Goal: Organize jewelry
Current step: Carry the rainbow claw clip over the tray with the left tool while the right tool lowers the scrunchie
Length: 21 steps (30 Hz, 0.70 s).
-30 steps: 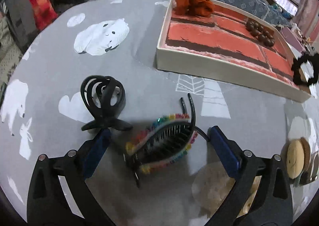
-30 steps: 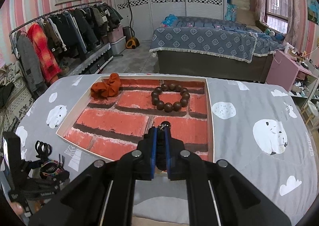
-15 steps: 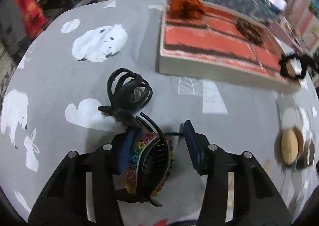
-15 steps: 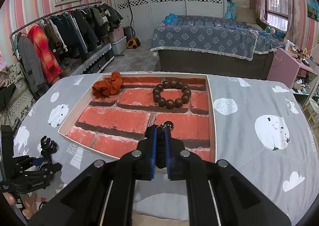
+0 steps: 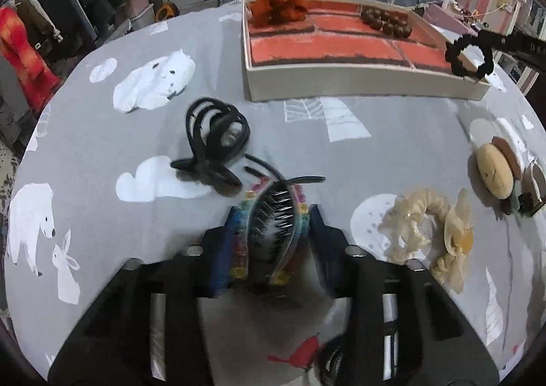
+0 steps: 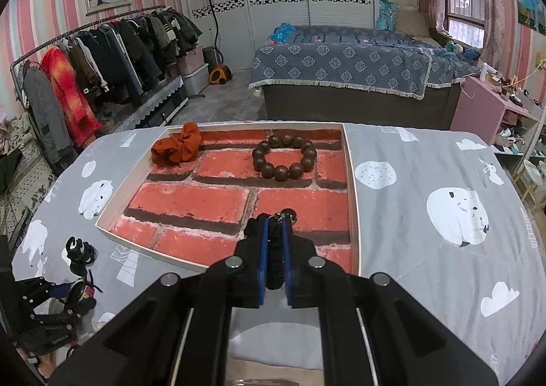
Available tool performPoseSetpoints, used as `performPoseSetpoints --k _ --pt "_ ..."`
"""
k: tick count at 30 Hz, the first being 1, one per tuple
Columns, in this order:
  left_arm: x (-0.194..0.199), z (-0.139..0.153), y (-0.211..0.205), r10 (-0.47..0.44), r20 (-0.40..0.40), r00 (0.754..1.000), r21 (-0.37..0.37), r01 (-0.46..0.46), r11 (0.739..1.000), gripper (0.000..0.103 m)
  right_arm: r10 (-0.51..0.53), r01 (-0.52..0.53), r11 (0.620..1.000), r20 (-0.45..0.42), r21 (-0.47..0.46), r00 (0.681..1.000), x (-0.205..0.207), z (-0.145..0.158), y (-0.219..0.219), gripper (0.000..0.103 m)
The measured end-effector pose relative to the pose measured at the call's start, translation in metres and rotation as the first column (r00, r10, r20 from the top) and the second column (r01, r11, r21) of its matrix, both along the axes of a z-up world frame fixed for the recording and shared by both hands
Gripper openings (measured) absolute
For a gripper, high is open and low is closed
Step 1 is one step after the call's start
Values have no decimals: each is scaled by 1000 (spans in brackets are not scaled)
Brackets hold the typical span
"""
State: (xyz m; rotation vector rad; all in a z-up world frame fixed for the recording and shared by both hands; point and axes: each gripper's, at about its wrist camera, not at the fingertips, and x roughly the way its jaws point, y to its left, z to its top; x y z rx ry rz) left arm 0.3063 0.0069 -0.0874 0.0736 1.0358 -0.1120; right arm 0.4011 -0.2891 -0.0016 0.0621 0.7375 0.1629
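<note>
From the left wrist view, my left claw (image 5: 271, 232) sits at the lower centre of the frame, its two blue pads closed against the sides of the rainbow-beaded black toothed hair clip (image 5: 271, 225). The clip's long axis runs straight up the frame, in line with the pads, and its two thin black tips cross just above them. I judge it gripped, though I cannot tell whether it is clear of the grey animal-print desk (image 5: 392, 133). The shallow white-walled tray with the brick-pattern floor (image 5: 341, 87) lies up and right of this claw, well apart, so I expect a forward carry over its near wall. The black looped claw-style hair clip (image 5: 215, 144) rests just up and left, near the path. A cream ruffled scrunchie (image 5: 426, 215) lies at lower right.

From the right wrist view, my right claw (image 6: 274, 249) is clamped on a black braided loop hair tie with a small bead (image 6: 274, 242), hanging over the tray's near right corner, so this hand is far nearer the tray. An orange fabric scrunchie (image 6: 177, 147) and a dark wooden bead bracelet (image 6: 285, 157) already lie at the tray's far end
</note>
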Motion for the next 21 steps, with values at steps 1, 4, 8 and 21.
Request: performPoseSetpoints --k 1,4,8,21 --pt "1 1 2 -1 1 1000 -13 1 1000 37 -2 2 1000 2 1 1000 0 1 0 8" --pt "0 12 1 -8 34 999 -13 9 1000 37 -4 4 1000 12 1 1000 1 6 -1 8" --pt "2 39 -4 -27 86 996 -56 32 998 37 -8 8 1000 23 -6 1000 5 12 -1 8" --pt "141 79 -57 -17 146 989 -75 28 997 37 -52 53 998 14 -31 999 61 16 -2 8"
